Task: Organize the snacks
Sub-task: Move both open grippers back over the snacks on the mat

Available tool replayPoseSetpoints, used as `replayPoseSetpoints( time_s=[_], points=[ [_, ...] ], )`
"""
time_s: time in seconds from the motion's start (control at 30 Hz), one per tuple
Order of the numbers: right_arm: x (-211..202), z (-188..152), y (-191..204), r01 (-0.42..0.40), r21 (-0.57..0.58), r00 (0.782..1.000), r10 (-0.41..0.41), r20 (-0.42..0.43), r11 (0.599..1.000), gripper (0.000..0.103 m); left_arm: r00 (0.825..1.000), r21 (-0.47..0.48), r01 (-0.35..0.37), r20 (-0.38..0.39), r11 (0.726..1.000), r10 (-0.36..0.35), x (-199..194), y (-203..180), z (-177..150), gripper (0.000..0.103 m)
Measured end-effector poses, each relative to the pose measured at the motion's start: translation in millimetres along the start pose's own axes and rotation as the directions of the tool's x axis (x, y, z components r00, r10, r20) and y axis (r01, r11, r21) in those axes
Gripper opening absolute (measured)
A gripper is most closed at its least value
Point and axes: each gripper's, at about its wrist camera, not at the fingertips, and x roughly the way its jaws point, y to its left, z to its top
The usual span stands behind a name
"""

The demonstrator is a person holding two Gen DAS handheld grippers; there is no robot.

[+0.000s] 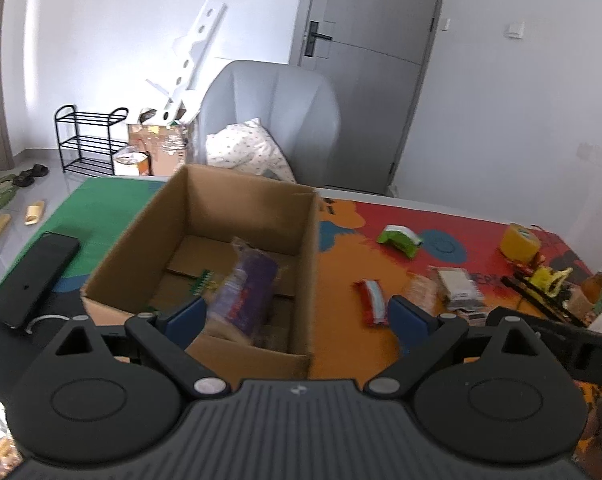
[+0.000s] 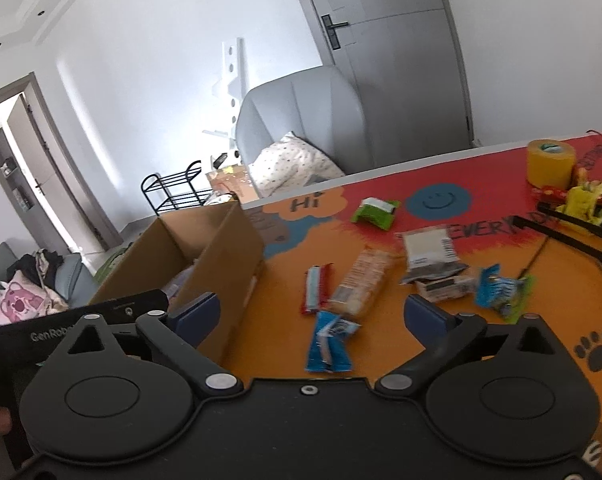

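Left gripper (image 1: 295,314) hangs with fingers spread wide over the open brown cardboard box (image 1: 149,240); a blurred purple snack packet (image 1: 245,292) sits between the pads, inside the box, gripped by nothing. Right gripper (image 2: 313,314) is spread too, a blue foil snack packet (image 2: 329,340) lying flat between its fingertips

Box (image 1: 205,248) left on table (image 2: 285,280), snacks (image 2: 359,284) scattered right of it.
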Motion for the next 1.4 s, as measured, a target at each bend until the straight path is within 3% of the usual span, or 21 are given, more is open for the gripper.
replayPoseSetpoints(
  time_s=[0.3, 0.83, 1.4],
  points=[
    [-13.9, -4.7, -27.4, 0.034, 0.027, 0.999, -0.034, 0.014, 0.999, 0.103, 0.998, -0.008, 0.062, -0.013, 0.998, -0.062, 6.7, -21.6, -3.6, 0.097],
    [-15.8, -12.7, -72.1, 0.082, 0.074, 0.996, -0.083, 0.012, 0.994, 0.103, 0.993, 0.010, 0.106, -0.052, 0.994, -0.105, 26.4, -54.7, -16.1, 0.097],
    [14.1, -15.8, -110.3, 0.109, 0.127, 0.994, -0.108, -0.015, 0.986, 0.099, 0.989, 0.056, 0.088, -0.123, 0.995, -0.081, 73.3, -86.5, -31.1, 0.094]
  ],
)
